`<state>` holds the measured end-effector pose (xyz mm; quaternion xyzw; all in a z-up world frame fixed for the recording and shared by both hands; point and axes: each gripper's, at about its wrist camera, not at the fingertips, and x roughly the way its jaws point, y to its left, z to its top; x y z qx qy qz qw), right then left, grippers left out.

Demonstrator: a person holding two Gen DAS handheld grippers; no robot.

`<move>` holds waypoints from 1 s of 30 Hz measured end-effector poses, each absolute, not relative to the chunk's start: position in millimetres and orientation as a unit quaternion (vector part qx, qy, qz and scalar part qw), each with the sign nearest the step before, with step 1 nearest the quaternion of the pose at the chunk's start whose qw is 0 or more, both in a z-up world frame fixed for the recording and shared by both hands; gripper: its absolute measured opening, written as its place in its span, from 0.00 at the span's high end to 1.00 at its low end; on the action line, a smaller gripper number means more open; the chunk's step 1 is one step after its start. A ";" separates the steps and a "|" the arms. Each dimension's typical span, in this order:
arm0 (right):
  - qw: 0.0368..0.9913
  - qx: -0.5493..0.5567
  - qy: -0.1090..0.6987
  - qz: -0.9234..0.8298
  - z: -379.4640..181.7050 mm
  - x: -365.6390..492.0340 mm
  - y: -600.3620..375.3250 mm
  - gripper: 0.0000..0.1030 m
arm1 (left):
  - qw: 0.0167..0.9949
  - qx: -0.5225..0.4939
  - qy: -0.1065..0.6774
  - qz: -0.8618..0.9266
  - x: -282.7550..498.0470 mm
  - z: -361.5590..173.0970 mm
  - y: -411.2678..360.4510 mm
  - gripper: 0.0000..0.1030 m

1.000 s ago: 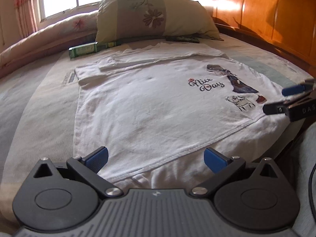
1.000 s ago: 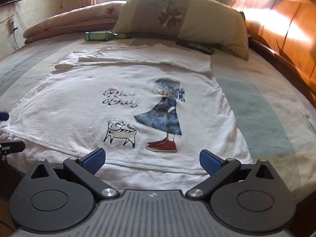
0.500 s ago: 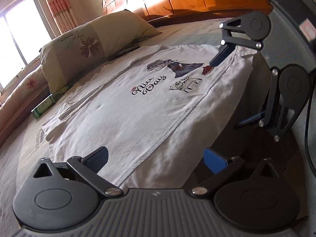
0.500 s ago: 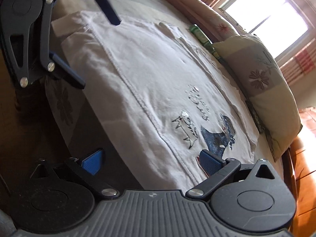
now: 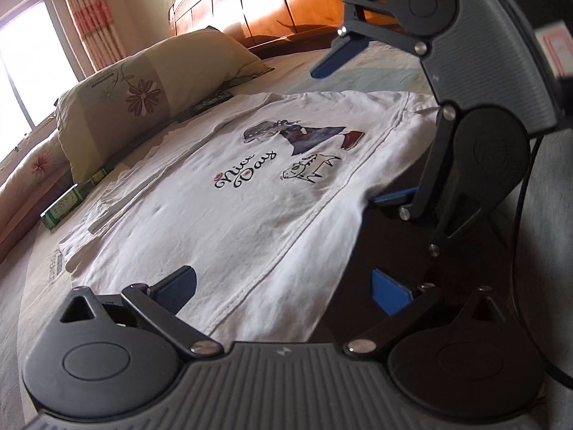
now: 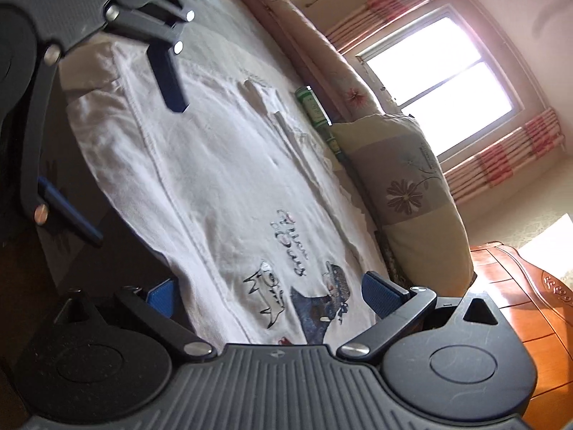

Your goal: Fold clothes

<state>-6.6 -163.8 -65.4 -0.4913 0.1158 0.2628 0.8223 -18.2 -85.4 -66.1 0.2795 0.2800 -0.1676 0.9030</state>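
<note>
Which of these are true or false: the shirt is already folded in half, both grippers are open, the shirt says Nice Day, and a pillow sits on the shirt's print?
1. The white T-shirt is folded in half. False: it lies spread flat on the bed.
2. The left gripper and right gripper are open. True.
3. The print reads Nice Day. True.
4. The pillow sits on the print. False: it lies beyond the shirt, near the headboard.

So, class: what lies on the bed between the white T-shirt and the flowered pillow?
A green box lies along the pillow, beyond the T-shirt; the right wrist view shows it best.
</note>
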 end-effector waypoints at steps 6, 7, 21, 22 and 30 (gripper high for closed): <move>0.837 -0.471 0.116 0.253 -56.6 2.5 -162.9 0.00 | 0.898 0.315 0.274 -0.140 -8.9 -71.4 -94.0 0.01; 0.837 -0.471 0.117 0.254 -58.1 3.3 -162.2 0.00 | 0.899 0.320 0.269 -0.132 -8.3 -71.8 -93.3 0.01; 0.824 -0.503 0.131 0.225 -83.8 20.8 -173.3 0.00 | 0.876 0.409 0.248 -0.070 -16.8 -71.9 -62.6 0.01; 0.824 -0.506 0.134 0.219 -84.2 24.0 -178.7 0.00 | 0.872 0.416 0.247 -0.066 -17.0 -72.2 -60.2 0.01; 0.817 -0.529 0.155 0.166 -90.3 41.6 -209.6 0.00 | 0.848 0.475 0.231 -0.045 -19.7 -77.9 -59.9 0.01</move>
